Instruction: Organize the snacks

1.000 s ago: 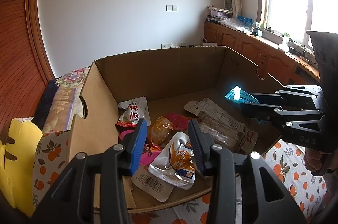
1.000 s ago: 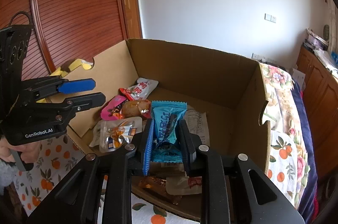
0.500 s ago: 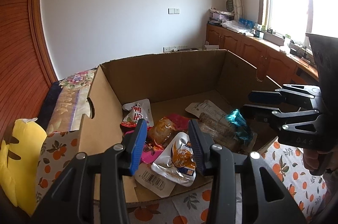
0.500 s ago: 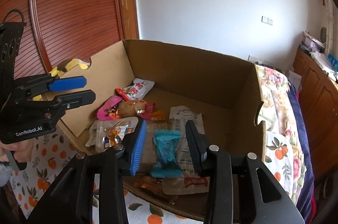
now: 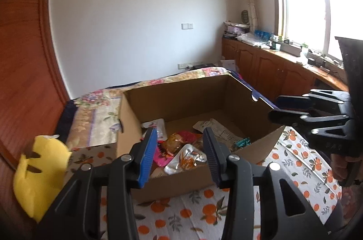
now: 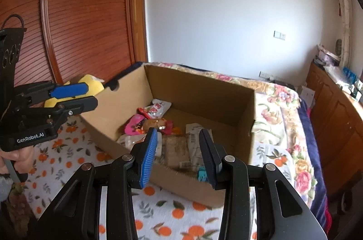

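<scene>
An open cardboard box (image 5: 197, 92) (image 6: 199, 90) stands on the orange-print cloth and holds several snack packets. Among them are a silver pouch (image 5: 188, 158), a pink packet (image 6: 133, 125), a white and red packet (image 6: 156, 107), a brown bar (image 6: 175, 149) and a teal packet (image 5: 241, 142) (image 6: 202, 174) near the box's front right corner. My left gripper (image 5: 179, 153) is open and empty, held back in front of the box. My right gripper (image 6: 179, 155) is open and empty, above the box's near edge. Each gripper shows in the other's view, the right (image 5: 292, 107) and the left (image 6: 74, 96).
A yellow plush toy (image 5: 38, 174) lies left of the box by the wooden slatted door (image 6: 74, 13). A floral bedspread (image 6: 276, 108) lies behind and right of the box. Wooden cabinets (image 5: 272, 72) run under the window. The orange-print cloth (image 5: 186, 210) lies in front of the box.
My right gripper opened and let the teal packet drop into the box, then drew back. Both grippers have pulled back and risen away from the box.
</scene>
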A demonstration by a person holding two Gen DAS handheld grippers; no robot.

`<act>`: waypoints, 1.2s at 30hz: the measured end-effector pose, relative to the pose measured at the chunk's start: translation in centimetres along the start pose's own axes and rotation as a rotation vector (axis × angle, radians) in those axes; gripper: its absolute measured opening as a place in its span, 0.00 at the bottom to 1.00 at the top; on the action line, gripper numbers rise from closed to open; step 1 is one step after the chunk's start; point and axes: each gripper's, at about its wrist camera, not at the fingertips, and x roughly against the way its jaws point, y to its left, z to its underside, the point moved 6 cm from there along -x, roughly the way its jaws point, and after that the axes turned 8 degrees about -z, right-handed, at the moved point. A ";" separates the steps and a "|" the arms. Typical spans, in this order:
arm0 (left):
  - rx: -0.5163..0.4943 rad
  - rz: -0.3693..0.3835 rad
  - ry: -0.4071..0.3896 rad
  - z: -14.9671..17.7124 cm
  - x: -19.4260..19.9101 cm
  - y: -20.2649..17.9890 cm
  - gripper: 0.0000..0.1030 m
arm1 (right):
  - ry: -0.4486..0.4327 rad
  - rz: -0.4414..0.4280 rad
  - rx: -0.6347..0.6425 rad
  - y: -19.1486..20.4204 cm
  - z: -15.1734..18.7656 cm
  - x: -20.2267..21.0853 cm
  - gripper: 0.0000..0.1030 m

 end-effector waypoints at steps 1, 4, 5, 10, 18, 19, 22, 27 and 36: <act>0.004 -0.004 0.006 0.3 0.5 0.0 0.43 | -0.006 0.002 -0.010 0.2 0.2 0.8 0.38; 0.004 -0.025 -0.002 1.3 2.6 0.0 0.45 | -0.035 0.011 -0.043 0.8 1.2 3.1 0.45; 0.003 -0.035 -0.005 1.5 3.0 0.0 0.47 | -0.041 0.020 -0.051 1.0 1.6 3.6 0.50; 0.007 -0.046 0.014 3.5 5.2 -0.2 0.49 | -0.045 0.051 -0.079 1.7 4.1 6.1 0.58; 0.021 -0.069 0.020 6.2 9.1 -1.2 0.60 | -0.077 0.092 -0.105 3.0 6.2 10.1 0.80; 0.031 -0.066 0.024 6.6 9.5 -1.3 0.62 | -0.082 0.098 -0.106 3.1 6.4 10.6 0.85; 0.048 -0.072 0.014 7.3 10.8 -1.5 0.67 | -0.094 0.115 -0.110 3.6 7.0 11.9 0.88; 0.067 -0.076 0.024 8.2 12.4 -1.8 0.72 | -0.117 0.130 -0.148 3.8 8.3 13.7 1.00; 0.086 -0.118 -0.030 8.9 16.3 -2.0 1.00 | -0.132 0.151 -0.157 4.6 9.0 15.9 1.00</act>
